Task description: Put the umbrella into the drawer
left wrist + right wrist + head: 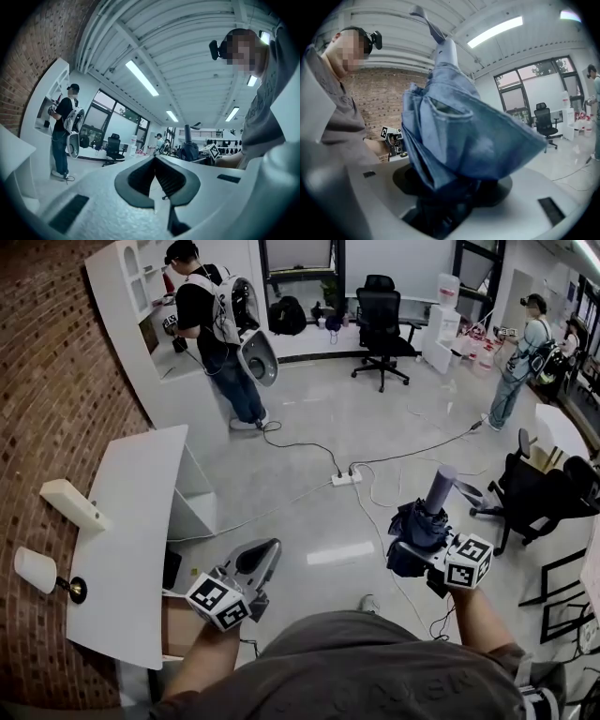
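carry step, by the look of it: folded blue umbrella (419, 526) clamped in the right hand-held gripper (408, 554) at lower right of the head view, jaws kept part open by the bundled cloth, lavender handle (441, 487) pointing up and away over the floor (309, 474). same grip filling the middle of the right gripper view, cloth bunched down between the jaws. left hand-held gripper (270, 551) at lower centre-left, jaws closed tip to tip, nothing between them, free for a pull.

no drawer plainly made out. white table (131, 521) at left of the head view, with a brownish box-like shape (178, 624) under its near edge; perhaps the drawer, not certain. umbrella well apart from it, so nothing stowed yet.

next, likely: swing toward the table, open the drawer with the left hand-held gripper if shut, then lay the umbrella lengthwise inside, minding loose cloth catching on the rim.

writing: only black-and-white square markers on each cube (217, 601). faint lettering on the grey shirt (375, 671) at bottom, too dim to read. no brand visible on the umbrella.
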The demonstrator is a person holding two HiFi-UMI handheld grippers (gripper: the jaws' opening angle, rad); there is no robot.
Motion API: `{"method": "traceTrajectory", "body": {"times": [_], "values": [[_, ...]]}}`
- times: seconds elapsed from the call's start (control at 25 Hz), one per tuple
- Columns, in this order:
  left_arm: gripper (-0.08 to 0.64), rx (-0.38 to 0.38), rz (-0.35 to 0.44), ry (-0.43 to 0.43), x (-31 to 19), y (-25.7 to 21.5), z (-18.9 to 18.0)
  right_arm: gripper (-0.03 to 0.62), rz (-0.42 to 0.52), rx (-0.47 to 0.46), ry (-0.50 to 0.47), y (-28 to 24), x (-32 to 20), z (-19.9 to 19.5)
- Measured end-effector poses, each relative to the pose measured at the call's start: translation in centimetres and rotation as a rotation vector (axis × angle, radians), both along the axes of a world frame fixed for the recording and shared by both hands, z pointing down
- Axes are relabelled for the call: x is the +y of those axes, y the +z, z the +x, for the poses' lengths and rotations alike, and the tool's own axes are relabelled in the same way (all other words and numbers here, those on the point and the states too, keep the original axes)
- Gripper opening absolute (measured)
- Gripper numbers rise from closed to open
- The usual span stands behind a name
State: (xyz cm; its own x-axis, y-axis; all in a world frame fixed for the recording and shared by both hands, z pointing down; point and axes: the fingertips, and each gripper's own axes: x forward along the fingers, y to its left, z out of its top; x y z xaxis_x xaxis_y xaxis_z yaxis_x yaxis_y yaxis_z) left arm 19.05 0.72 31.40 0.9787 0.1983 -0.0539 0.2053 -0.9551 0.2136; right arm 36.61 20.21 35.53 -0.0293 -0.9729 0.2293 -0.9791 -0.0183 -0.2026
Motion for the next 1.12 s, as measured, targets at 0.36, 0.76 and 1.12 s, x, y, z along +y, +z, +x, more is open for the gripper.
{"method": "traceTrajectory", "body": {"times": [0.36, 0.76, 1.12], "values": [[0.003, -0.024, -0.002, -0.155, 0.0, 0.1, 13.1, 0.239, 0.027, -0.004, -0.170, 0.1, -3.7, 15.6], [0.003, -0.059, -0.002, -0.166, -3.4, 0.0, 18.7, 0.238, 0.005, -0.064, -0.182, 2.3, -8.3, 21.9], [0.004, -0.001, 0.020, -0.079, -8.9, -1.1, 18.9, 0.238, 0.001, -0.040, -0.043, 1.1, -9.3, 20.9]]}}
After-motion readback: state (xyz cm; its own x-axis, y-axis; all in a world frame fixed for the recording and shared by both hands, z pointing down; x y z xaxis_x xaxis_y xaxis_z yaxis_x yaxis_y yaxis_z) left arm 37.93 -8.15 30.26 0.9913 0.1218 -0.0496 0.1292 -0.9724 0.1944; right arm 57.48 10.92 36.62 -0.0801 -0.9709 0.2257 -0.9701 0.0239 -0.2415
